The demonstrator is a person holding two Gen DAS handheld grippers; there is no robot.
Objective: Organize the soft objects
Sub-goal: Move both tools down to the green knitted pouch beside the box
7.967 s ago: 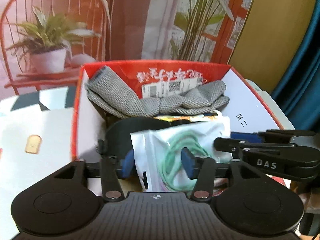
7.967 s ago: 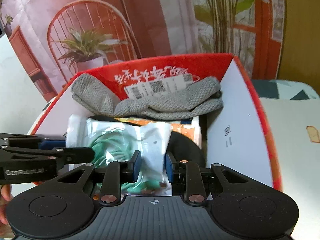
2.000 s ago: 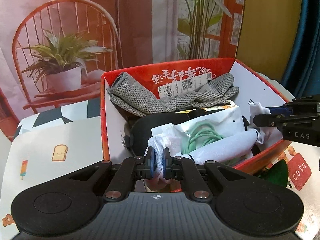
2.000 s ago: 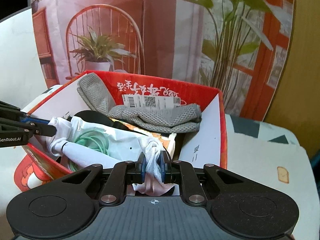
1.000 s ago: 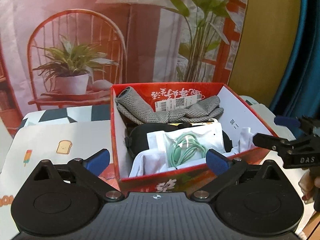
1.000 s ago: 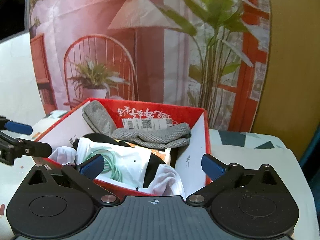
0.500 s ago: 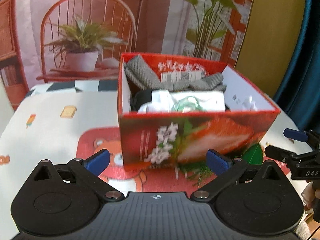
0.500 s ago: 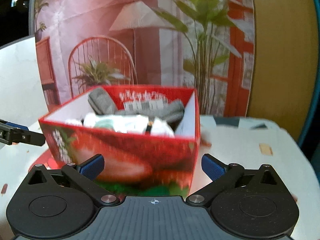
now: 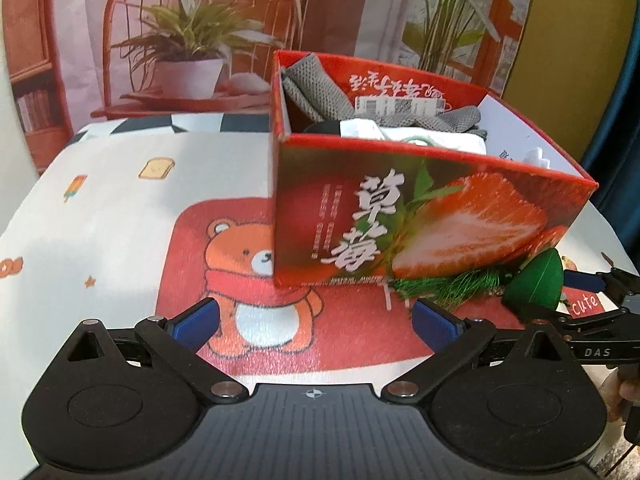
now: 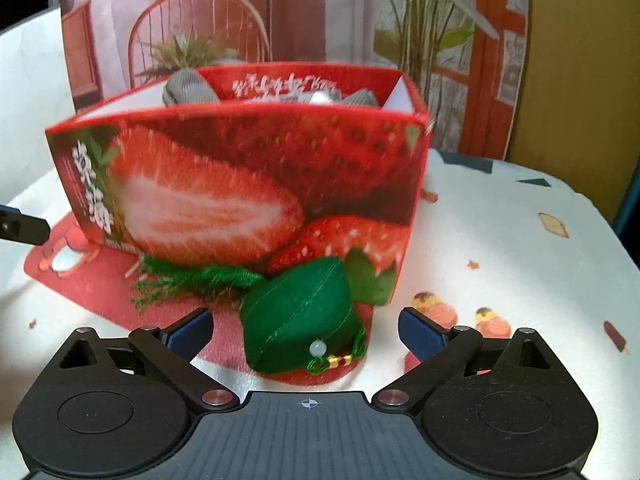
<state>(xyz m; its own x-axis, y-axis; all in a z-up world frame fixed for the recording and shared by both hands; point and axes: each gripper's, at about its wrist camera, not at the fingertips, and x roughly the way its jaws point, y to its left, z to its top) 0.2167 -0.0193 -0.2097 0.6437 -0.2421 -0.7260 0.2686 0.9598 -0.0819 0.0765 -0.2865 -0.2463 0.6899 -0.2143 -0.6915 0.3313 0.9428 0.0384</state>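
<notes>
— Why's the left gripper spread, holding nothing, before the red strawberry-printed cardboard box?

— It's idle. The green stitched fabric pouch lies just before that box, between the right gripper's closing jaws, untouched, probably next inside.

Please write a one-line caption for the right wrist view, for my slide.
Right gripper, jaws closing but not yet touching, brackets a green tasselled sachet lying before the strawberry box.

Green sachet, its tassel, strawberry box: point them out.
green sachet [image 10: 298,314]: right wrist view, middle of its stitched fabric face.
tassel [image 10: 188,280]: right wrist view, green threads spread against the box's foot.
strawberry box [image 9: 420,224]: left wrist view, printed front wall.
</notes>
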